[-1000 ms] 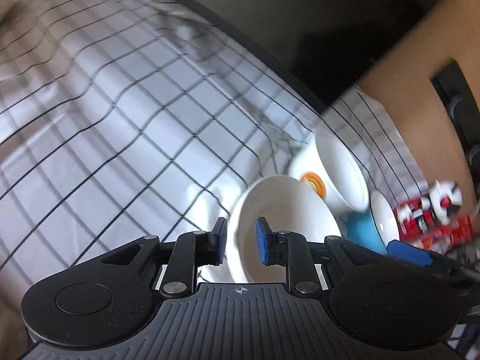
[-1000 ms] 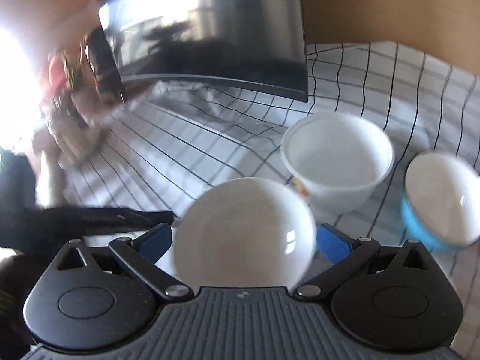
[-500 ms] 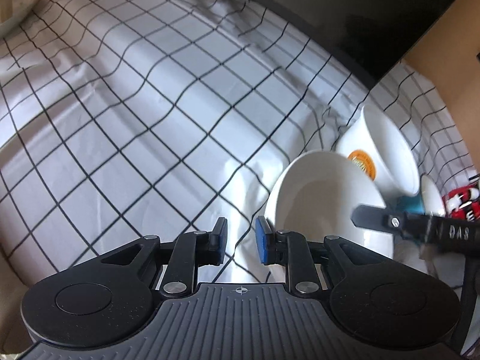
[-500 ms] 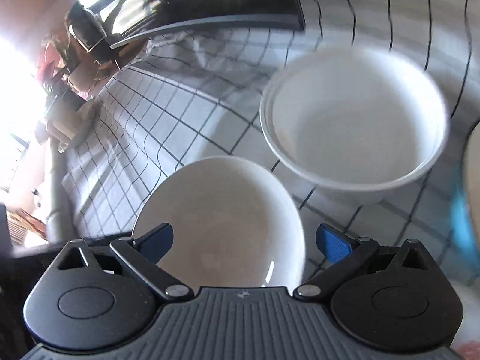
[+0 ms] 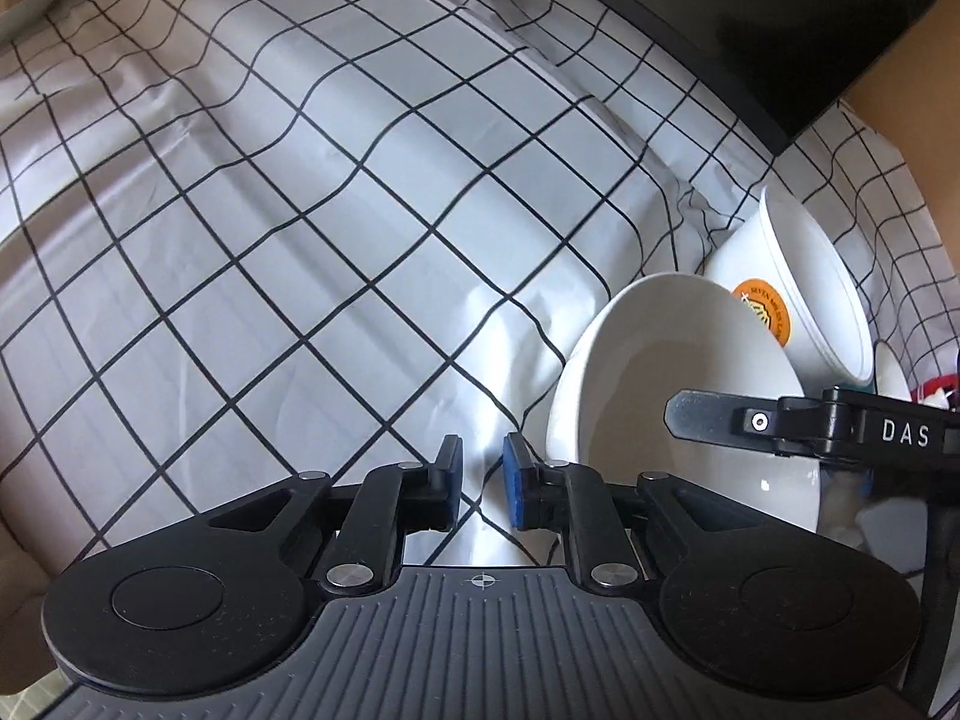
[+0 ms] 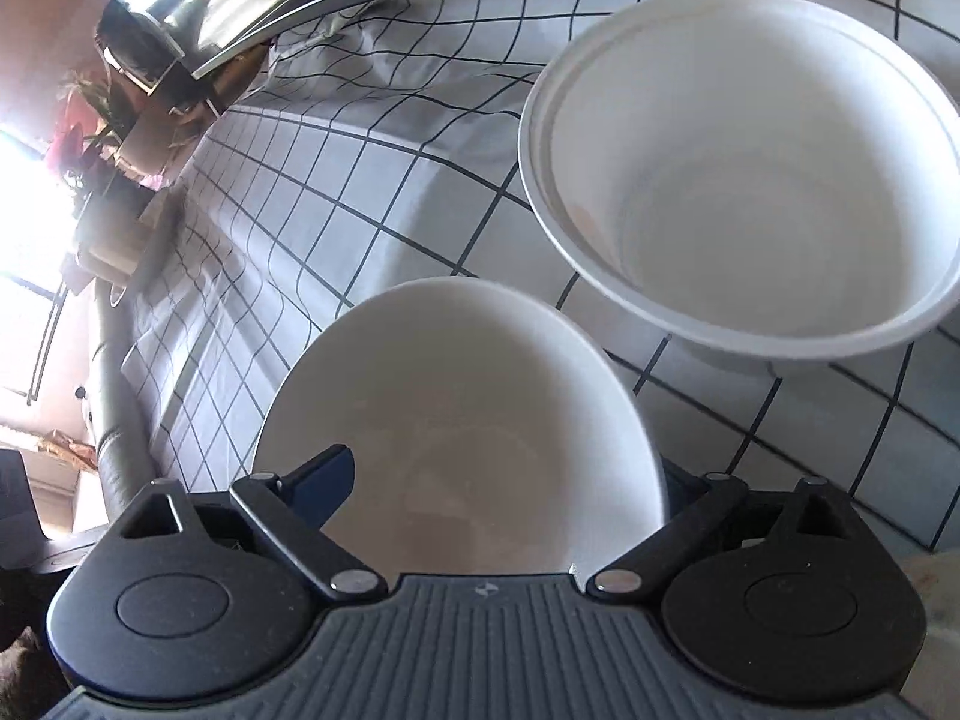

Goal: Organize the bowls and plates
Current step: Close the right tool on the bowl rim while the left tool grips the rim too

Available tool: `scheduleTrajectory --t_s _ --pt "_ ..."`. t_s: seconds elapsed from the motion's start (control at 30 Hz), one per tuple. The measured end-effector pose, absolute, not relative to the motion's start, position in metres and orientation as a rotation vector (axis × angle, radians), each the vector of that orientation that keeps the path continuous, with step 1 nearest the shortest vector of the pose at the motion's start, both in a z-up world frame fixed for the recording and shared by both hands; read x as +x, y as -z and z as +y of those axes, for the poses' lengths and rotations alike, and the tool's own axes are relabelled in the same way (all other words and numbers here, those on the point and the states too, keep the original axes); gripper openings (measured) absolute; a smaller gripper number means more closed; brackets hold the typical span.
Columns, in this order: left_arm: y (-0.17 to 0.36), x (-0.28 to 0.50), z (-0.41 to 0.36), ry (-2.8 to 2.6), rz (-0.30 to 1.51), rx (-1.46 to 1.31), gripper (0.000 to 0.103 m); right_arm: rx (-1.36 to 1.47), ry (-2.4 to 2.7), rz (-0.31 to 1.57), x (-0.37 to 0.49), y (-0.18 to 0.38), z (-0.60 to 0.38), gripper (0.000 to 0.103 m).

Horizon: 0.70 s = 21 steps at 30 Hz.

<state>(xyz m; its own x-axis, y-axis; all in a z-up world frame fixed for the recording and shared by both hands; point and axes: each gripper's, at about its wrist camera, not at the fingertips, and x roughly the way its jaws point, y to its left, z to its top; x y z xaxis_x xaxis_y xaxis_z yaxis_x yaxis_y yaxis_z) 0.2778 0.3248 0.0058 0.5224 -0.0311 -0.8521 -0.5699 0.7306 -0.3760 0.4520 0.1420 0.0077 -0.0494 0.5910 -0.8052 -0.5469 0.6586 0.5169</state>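
Note:
A white ceramic bowl (image 6: 468, 420) sits between the wide-spread fingers of my right gripper (image 6: 510, 480); one finger reaches over its rim, and whether the pads touch it is unclear. The same bowl (image 5: 660, 372) shows in the left wrist view with the right gripper's finger (image 5: 720, 420) across its rim. A larger white paper bowl (image 6: 750, 180) with an orange logo stands just behind it, also in the left wrist view (image 5: 798, 276). My left gripper (image 5: 480, 474) is nearly shut and empty, left of the white bowl.
A white tablecloth with a black grid (image 5: 300, 210) covers the table. A dark monitor (image 5: 750, 12) stands along the far edge. A blue-sided bowl (image 5: 888, 366) peeks out behind the paper bowl. Plants and clutter (image 6: 108, 138) sit at the table's far left end.
My right gripper has moved down and forward around the white bowl, closer to the paper bowl. My left gripper has drifted left, away from the bowl.

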Motion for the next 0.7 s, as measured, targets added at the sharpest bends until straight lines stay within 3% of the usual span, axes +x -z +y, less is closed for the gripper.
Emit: scheduleTrajectory --t_s 0.1,0.3,0.57,0.7 --pt "-0.009 0.272 0.329 -0.367 0.984 -0.683 0.007 0.073 -0.947 1.363 0.446 -0.007 0.143 0.098" --pt "-0.014 0.239 0.355 -0.297 0.924 -0.822 0.008 0.07 -0.975 1.371 0.427 -0.008 0.153 0.099" --pt "-0.019 0.241 0.348 -0.261 0.931 -0.714 0.009 0.118 -0.985 1.39 0.429 -0.004 0.151 0.102" --pt "-0.02 0.236 0.356 -0.31 0.86 -0.786 0.009 0.129 -0.987 1.406 0.432 -0.003 0.153 0.103"
